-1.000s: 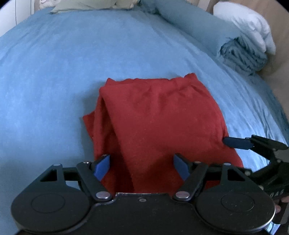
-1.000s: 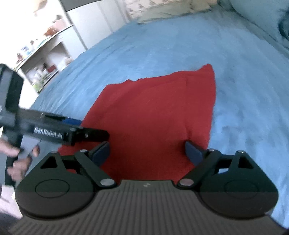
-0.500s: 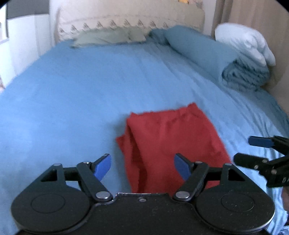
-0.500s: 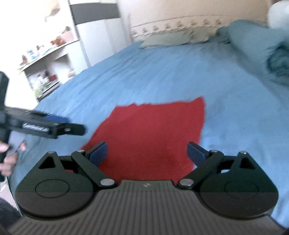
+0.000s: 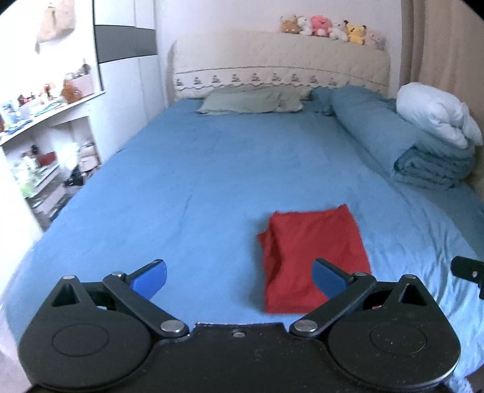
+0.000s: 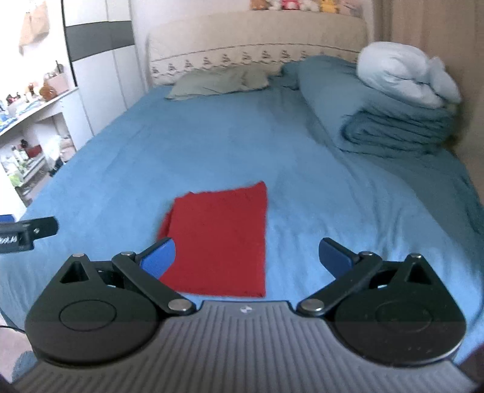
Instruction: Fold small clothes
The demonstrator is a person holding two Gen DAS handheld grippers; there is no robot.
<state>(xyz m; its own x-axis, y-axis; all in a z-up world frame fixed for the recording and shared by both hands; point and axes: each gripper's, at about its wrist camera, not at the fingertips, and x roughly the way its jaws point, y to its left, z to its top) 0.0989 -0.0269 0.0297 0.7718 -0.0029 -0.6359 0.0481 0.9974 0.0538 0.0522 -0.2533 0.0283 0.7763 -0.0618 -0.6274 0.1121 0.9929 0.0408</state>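
Note:
A red garment (image 5: 311,251) lies folded into a flat rectangle on the blue bed (image 5: 196,181), near its front edge; it also shows in the right wrist view (image 6: 220,238). Its left side has a doubled, slightly rumpled fold. My left gripper (image 5: 239,276) is open and empty, held above and in front of the bed, left of the garment. My right gripper (image 6: 246,257) is open and empty, back from the garment's near edge. Neither touches the cloth. Each gripper's tip shows at the edge of the other's view.
A folded blue duvet (image 5: 423,157) with a white pillow (image 5: 435,121) lies along the bed's right side. A grey-green pillow (image 5: 251,101) lies at the headboard, plush toys (image 5: 329,27) on top. Cluttered shelves (image 5: 39,145) stand left of the bed.
Both grippers have pulled back and up from the red garment, which stays folded on the bed. The views now take in the whole bed and headboard.

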